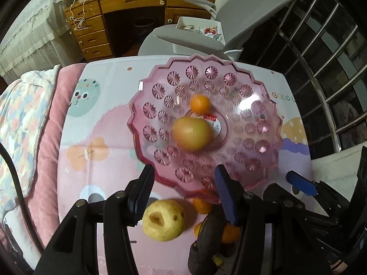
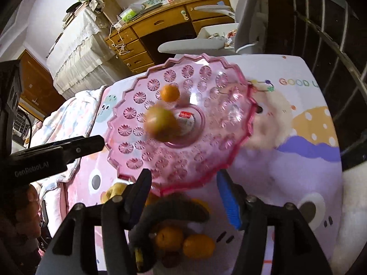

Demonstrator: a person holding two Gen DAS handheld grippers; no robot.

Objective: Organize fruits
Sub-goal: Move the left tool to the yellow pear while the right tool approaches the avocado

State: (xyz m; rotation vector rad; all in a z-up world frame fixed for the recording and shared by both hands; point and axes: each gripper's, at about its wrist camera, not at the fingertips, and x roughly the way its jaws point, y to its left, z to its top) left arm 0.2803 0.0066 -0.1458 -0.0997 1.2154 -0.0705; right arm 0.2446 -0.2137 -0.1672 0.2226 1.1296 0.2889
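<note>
A pink plastic plate (image 1: pixel 263 105) with a scalloped rim and cut star patterns is seen on a table (image 1: pixel 110 87) covered by a cartoon-printed cloth. Two fruits are found on the plate: a large yellow-green apple (image 1: pixel 192 134), blurred, near the centre and partly over a red and white label (image 1: pixel 212 121), and a small orange (image 1: pixel 200 103) just beyond it, close to the apple but not clearly touching. The rest of the fruit is left on the cloth at the near edge of the plate. A yellow apple (image 1: pixel 164 221) with a bitten or hollowed spot is seen between the fingers of the left gripper (image 1: pixel 183 192) but below them, not pressed by either pad. Beside it a dark, overripe banana (image 1: pixel 206 240) is laid across several small oranges (image 2: pixel 181 243); one orange (image 1: pixel 203 205) is tucked right against the plate's rim. The left gripper is held partly open above the near rim of the plate, with nothing gripped. The right gripper (image 2: pixel 183 190) is likewise held partly open and empty over the banana and oranges, its blue pad (image 2: pixel 229 201) being clear of the fruit. In the right wrist view the left gripper is seen at the left edge, pointing toward the plate. A wooden desk (image 1: pixel 128 2) and a grey chair (image 1: pixel 240 11) are visible beyond the table.
</note>
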